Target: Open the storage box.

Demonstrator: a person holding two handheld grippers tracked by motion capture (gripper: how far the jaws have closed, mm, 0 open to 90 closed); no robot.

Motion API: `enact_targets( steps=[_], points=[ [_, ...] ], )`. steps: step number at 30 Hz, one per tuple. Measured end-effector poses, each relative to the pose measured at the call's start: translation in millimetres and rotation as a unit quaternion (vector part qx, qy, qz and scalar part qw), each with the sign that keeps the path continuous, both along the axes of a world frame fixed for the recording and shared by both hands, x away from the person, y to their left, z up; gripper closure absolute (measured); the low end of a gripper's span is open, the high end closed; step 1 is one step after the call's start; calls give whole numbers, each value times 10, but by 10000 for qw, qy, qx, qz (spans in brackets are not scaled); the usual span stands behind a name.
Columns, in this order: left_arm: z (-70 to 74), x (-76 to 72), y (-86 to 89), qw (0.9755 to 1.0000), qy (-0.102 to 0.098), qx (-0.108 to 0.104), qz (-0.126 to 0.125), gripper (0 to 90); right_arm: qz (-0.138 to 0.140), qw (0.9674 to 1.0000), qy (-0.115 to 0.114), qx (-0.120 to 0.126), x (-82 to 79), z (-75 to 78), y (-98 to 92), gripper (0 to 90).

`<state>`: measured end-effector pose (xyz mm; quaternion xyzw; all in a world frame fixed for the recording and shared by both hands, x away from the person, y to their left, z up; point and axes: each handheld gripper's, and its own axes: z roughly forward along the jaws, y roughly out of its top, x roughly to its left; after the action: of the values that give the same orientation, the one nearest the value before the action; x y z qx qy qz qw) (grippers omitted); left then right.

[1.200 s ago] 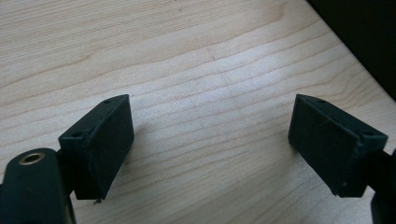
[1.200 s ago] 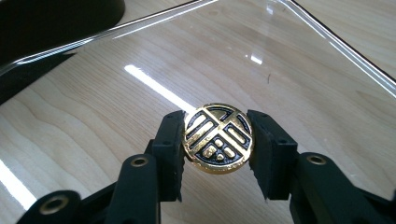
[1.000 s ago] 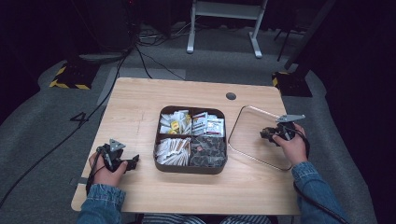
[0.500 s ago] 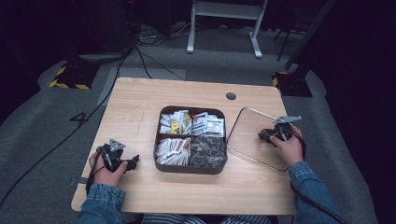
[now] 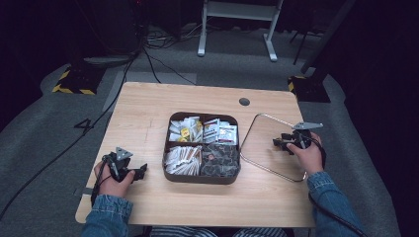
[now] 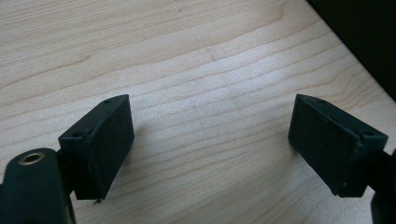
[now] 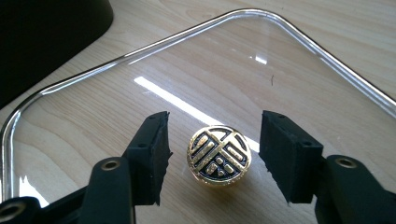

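A dark room with grey carpet and trailing floor cables surrounds a pale wooden surface point(image 5: 148, 113). At its middle sits a dark brown compartment box point(image 5: 201, 177), the landmark here, its four sections packed with sachets and packets.

Just right of the box lies a clear lid with a bright metal rim point(image 5: 257, 123), flat on the wood and apart from the box wall. At the lid's middle stands a small gold and black knob point(image 7: 219, 155). The right gripper point(image 7: 212, 156) is over the lid, jaws apart on either side of the knob, neither pad touching it, so nothing is held yet.

Well left of the box, near the front edge, the left gripper point(image 6: 210, 144) rests low over bare wood, jaws wide apart and empty.

The likely trouble lies at the knob. It is round and polished, so a shallow or off-centre pinch could let it slip out. The lid looks broad, and lifted by that one point it may tip or swing and knock the box. Lowered askew onto the box, its rim could catch on the packets standing high.
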<state>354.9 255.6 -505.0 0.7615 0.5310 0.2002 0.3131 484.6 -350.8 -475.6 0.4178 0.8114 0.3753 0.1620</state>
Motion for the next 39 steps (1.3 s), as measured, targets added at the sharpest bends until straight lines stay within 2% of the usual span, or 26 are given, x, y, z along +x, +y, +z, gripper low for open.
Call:
enact_targets(
  steps=[7, 17, 19, 23, 24, 29, 34, 36, 39],
  points=[
    [0, 0, 0, 10000, 0, 0, -1, 146, -56, 9997, -198, 140, -84, 109, -14, 411],
    [1, -1, -2, 10000, -1, 10, 0, 147, 163, 9980, -388, 464, -412, 234, 39, 393],
    [-1, 1, -4, 10000, -9, -1, 3, 147, 195, 9974, -427, 555, -477, 249, 49, 393],
    [-1, 3, -6, 10000, 0, -6, -9, 148, 264, 9942, -415, 956, -622, 232, 77, 401],
    [-1, 3, -6, 10000, 1, -6, -9, 147, 303, 9938, -448, 976, -654, 213, 81, 405],
    [-1, 3, -6, 10000, 1, -7, -10, 147, 401, 9948, -311, 879, -789, 151, 120, 404],
    [0, 12, -12, 10000, -2, -13, -5, 151, 583, 9958, -238, 667, -875, 76, 160, 441],
    [0, 14, -14, 10000, -8, -9, 3, 152, 760, 9957, -108, 514, -922, -2, 211, 517],
    [1, 12, -15, 10000, -22, 13, 9, 158, 885, 9951, -49, 447, -941, -55, 277, 557]
  ],
)
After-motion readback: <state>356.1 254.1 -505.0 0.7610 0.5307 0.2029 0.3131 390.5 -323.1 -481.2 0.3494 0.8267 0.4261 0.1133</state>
